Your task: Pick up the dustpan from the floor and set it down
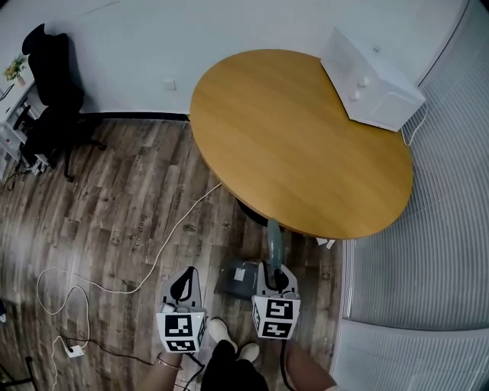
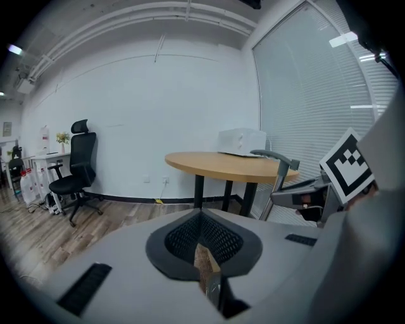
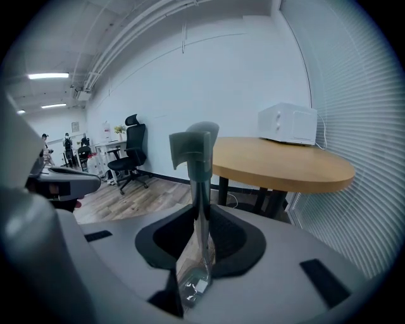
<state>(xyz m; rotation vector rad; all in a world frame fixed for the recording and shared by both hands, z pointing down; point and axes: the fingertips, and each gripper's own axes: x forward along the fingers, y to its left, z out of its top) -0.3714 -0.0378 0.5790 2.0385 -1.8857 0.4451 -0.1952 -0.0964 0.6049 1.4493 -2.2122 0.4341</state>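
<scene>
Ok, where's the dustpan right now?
Head view, bottom centre: the dustpan hangs by its upright handle from the right claw, low over the wood floor, between the round table and the person's shoes.

Clearly an office: a black swivel chair stands by the white wall, with desks and a potted plant just behind it. Strip lights glow under an open ceiling with exposed pipes. Out front sits a round wooden meeting table carrying a white microwave, slatted blinds cover the window side, and there is wood-plank flooring underfoot.
</scene>
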